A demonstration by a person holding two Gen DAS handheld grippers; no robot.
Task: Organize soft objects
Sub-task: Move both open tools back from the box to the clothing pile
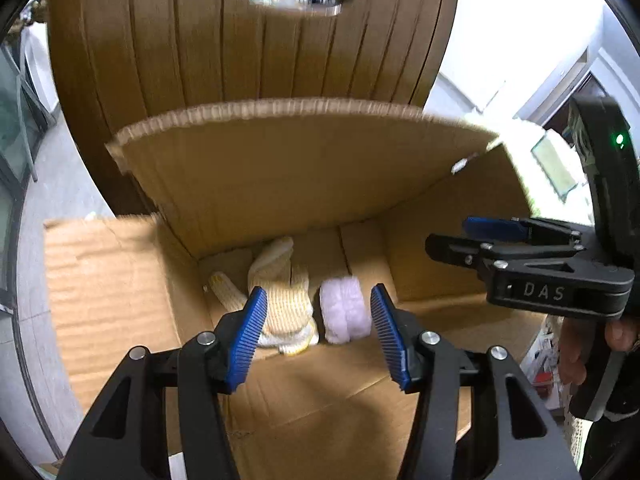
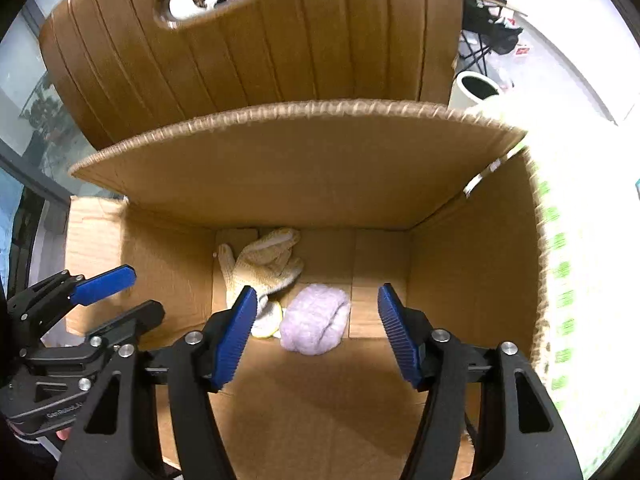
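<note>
On the floor of the open brown cardboard box lie two soft things side by side. One is a pale lilac fluffy bundle, rolled or folded into a rounded lump with a crease down its middle, its surface fuzzy like plush. Just beside it, toward the box's back left corner, lies a cream knitted work glove with a yellowish dotted palm and a yellow-edged cuff; its fingers splay toward the back wall, and its cuff end looks to touch the lilac bundle.

Both pieces sit low in the box, with a tall cardboard flap standing up behind them and another folded out flat at the left.

The left gripper hangs over the box mouth, its ribbed blue pads spread apart with nothing between them; both soft things lie well below. The right gripper hangs next to it, likewise parted and empty. A hand grips the right tool's handle.

Behind the box rises a brown ribbed chair back with an oval handle slot.
</note>
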